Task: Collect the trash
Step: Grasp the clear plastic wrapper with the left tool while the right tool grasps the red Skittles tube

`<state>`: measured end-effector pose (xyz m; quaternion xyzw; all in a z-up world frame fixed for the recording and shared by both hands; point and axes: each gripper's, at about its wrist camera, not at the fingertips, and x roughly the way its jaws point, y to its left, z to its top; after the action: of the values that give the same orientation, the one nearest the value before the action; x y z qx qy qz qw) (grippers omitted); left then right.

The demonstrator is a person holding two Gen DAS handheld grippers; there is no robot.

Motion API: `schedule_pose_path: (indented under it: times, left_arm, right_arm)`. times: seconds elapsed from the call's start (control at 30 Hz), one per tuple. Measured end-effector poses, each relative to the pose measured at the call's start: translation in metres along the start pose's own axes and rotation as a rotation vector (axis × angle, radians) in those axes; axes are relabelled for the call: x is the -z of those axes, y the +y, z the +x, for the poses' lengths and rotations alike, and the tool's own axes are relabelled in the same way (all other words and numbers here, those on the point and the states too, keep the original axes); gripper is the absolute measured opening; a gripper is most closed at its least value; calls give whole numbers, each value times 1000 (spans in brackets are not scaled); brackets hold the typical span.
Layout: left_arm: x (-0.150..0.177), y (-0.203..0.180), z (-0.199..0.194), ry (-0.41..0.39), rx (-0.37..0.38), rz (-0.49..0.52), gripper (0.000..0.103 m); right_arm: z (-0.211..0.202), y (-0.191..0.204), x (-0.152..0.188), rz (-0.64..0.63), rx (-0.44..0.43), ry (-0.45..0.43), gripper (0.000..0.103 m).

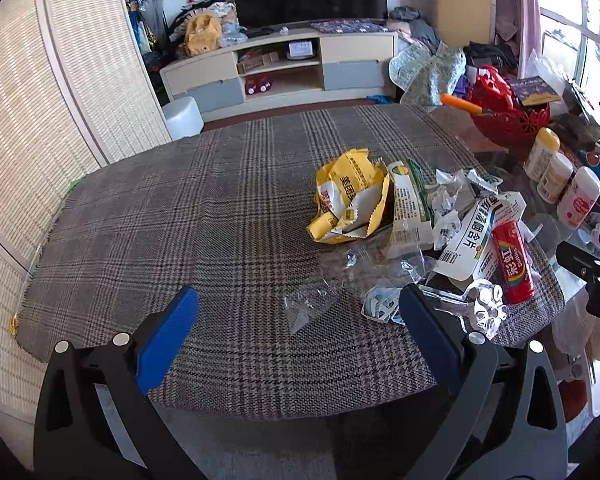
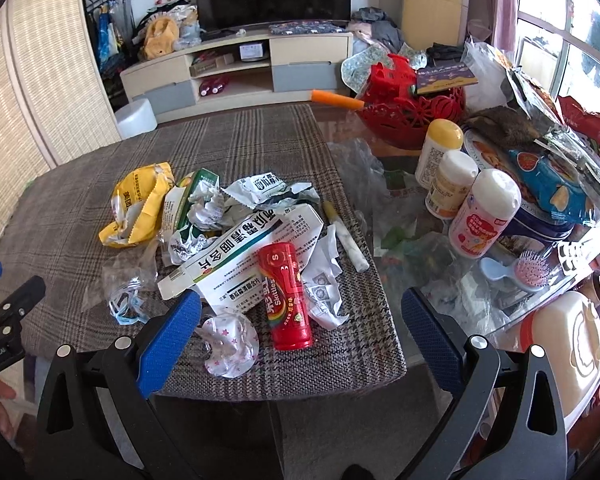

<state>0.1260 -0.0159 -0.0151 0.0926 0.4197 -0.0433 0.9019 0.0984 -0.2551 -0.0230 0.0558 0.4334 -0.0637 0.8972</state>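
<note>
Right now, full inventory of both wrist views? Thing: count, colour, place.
plaid cloth: 1, grey-brown, covers table
yellow wrapper: 1, yellow, left end of trash pile
flattened carton: 1, white-green, pile centre
Skittles tube: 1, red, lying on carton's near end
crumpled papers: several, white, behind the carton
clear plastic scraps: several, near edge of pile
bottles: 3, white, upright on glass right of cloth
red basket: 1, behind bottles
hairbrush: 1, pink, right
left gripper: blue jaws open, empty
right gripper: blue jaws open, empty
</note>
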Motion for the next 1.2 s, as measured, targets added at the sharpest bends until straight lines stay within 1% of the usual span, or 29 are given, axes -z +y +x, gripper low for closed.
schedule_pose_path:
  times: [0.1, 0.23, 0.3, 0.33, 0.37, 0.4, 0.43, 0.47, 0.53, 0.57, 0.6, 0.8, 0.97, 1.2]
  left_arm:
    - [-6, -10, 19, 60, 17, 19, 95]
    - [-14, -11, 33, 95, 61, -31, 95]
    - [-18, -14, 40, 121, 85, -31, 95]
    - [-19, -16, 42, 131, 93, -22, 92]
    - [-20, -19, 45, 138, 96, -12, 88]
    - [-22, -21, 47, 143, 100, -2, 87]
    - [-22, -23, 48, 147, 106, 2, 82]
    - [-23, -24, 49, 153, 113, 5, 78]
    - [-25, -27, 53, 164, 140, 2, 73]
    - [-26, -27, 54, 167, 156, -3, 70]
    - [-27, -28, 56, 172, 171, -5, 69]
    - [-27, -36, 64, 185, 197, 9, 69]
    - [-24, -42, 78, 215, 196, 24, 69]
    - [-22, -52, 89, 223, 203, 39, 70]
  right_arm:
    - [13, -4, -3, 3, 2, 39, 100]
    - [31, -7, -1, 3, -10, 82, 100]
    - [41, -7, 0, -5, -4, 109, 99]
    - [46, -7, 1, -10, -5, 123, 96]
    - [50, -7, 1, -11, -15, 137, 84]
    - [54, -7, 1, -7, -42, 153, 71]
    - [57, -7, 1, -3, -77, 164, 67]
    - [58, -7, 2, -2, -93, 170, 66]
    - [58, -3, 2, -26, -76, 162, 65]
    - [58, -1, 2, -34, -72, 160, 58]
    - [58, 0, 2, -35, -79, 161, 52]
    - [63, 2, 2, -35, -71, 172, 52]
    - [67, 4, 3, -48, -62, 176, 52]
    - [78, 6, 6, -49, -50, 191, 52]
